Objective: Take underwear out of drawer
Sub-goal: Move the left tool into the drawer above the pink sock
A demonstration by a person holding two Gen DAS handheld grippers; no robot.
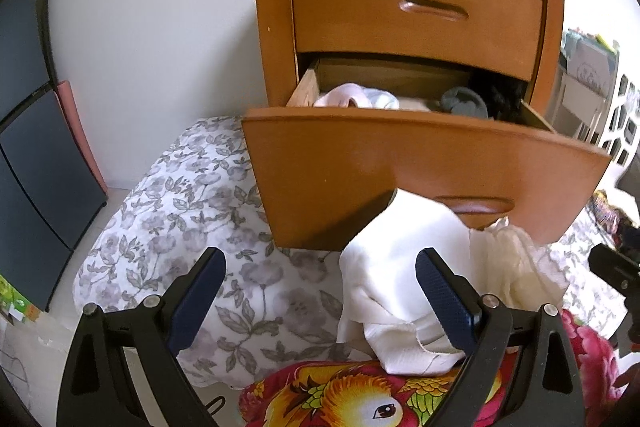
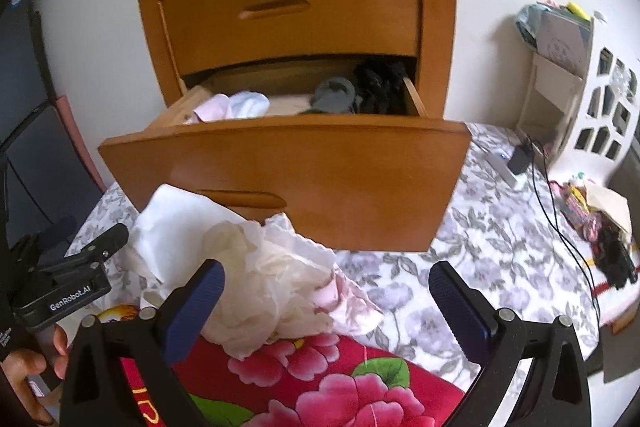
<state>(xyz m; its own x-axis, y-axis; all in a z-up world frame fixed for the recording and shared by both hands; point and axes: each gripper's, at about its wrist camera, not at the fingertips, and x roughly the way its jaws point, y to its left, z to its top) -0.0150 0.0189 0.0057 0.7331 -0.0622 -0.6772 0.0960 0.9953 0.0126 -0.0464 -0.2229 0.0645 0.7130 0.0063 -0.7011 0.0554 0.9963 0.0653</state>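
Underwear (image 2: 244, 106) lies bunched in the open drawer (image 2: 280, 163), above and ahead of both grippers, left gripper (image 1: 320, 291) and right gripper (image 2: 326, 301) spread wide and holding nothing, hovering level over white garments (image 2: 256, 267) already on the bed (image 2: 472, 255).

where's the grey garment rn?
In the open lower drawer, right of centre: the grey garment lies between the white garment and the black clothing.

A grey-flowered white bedspread (image 2: 472, 251) covers the bed, with a red blanket printed with pink peonies (image 2: 320, 383) lying on it. A black cable (image 2: 560, 223) trails across, near a white lattice shelf (image 2: 600, 107).
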